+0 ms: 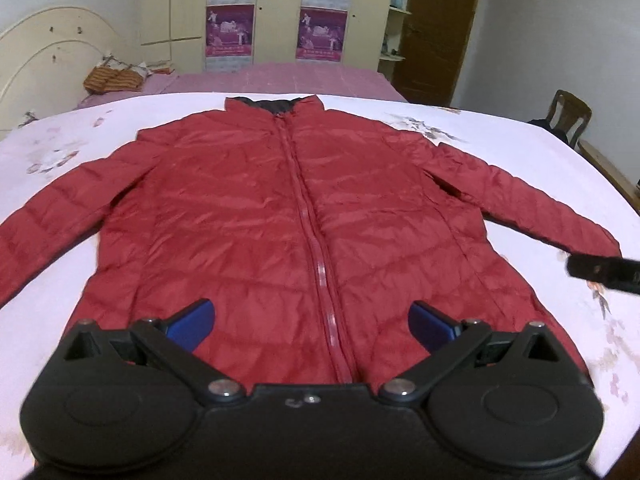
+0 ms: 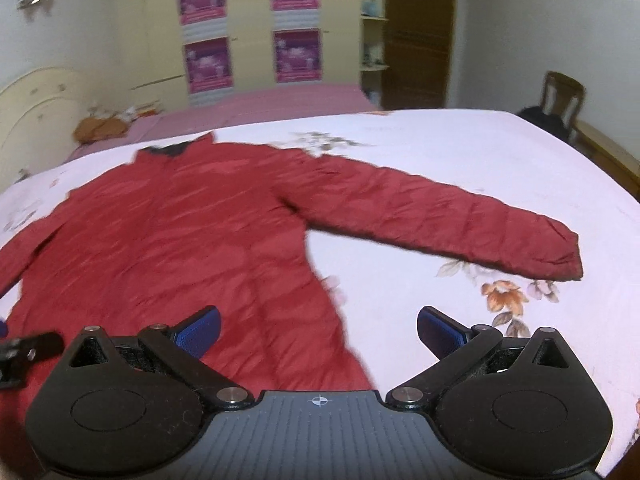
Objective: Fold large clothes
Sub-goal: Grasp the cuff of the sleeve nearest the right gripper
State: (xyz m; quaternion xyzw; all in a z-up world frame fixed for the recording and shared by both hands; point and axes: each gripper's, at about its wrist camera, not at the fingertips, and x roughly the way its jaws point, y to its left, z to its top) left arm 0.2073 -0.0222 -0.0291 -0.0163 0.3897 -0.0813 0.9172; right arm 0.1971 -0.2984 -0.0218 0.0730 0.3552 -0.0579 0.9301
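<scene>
Lying flat and face up on a bed covered with a pale pink floral sheet (image 1: 520, 152) is a dark red quilted puffer jacket (image 1: 248, 216), zipped shut down the middle, its dark-lined collar pointing away from the cameras and both sleeves spread out to the sides. In the right wrist view, the jacket's right-hand sleeve (image 2: 452, 220) stretches across the sheet, its cuff ending just beside a printed orange flower (image 2: 504, 294).

The left hand-held gripper (image 1: 312, 320) hovers over the jacket's lower hem, straddling the zip, with its blue-padded fingers (image 1: 192, 324) spread wide apart and holding nothing. The right hand-held gripper (image 2: 318, 330) hangs over the jacket's right side edge, its blue fingers (image 2: 440, 334) also wide apart and empty; one finger sits over the red fabric, the other over bare sheet.

Beyond the bed stand a cream wardrobe with purple posters (image 1: 276, 12), a cream headboard (image 1: 44, 56) and a wooden chair (image 1: 570, 114).
</scene>
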